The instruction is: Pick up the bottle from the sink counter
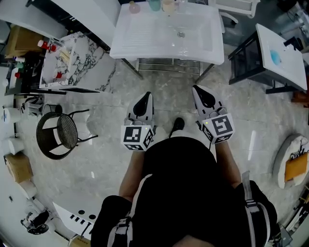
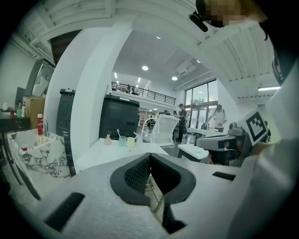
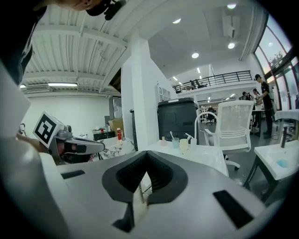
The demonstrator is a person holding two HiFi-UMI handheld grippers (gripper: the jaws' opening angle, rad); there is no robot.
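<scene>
The white sink tabletop [image 1: 145,43] ahead holds the bottle [image 1: 134,7], well beyond my left gripper [image 1: 144,99] and right gripper [image 1: 201,92], both jaws clenched empty: I judge the approach comes first, then opening.

Along your bench's [image 1: 126,48] far edge you have one bottle [image 1: 134,7], two cups, a teal cup [image 1: 154,5] and a cream cup [image 1: 168,6], and one clear glass [image 1: 181,5]. You hold two tools, the left tool [image 1: 145,96] and the right tool [image 1: 197,90]. There is one wire chair [image 1: 59,135].
</scene>
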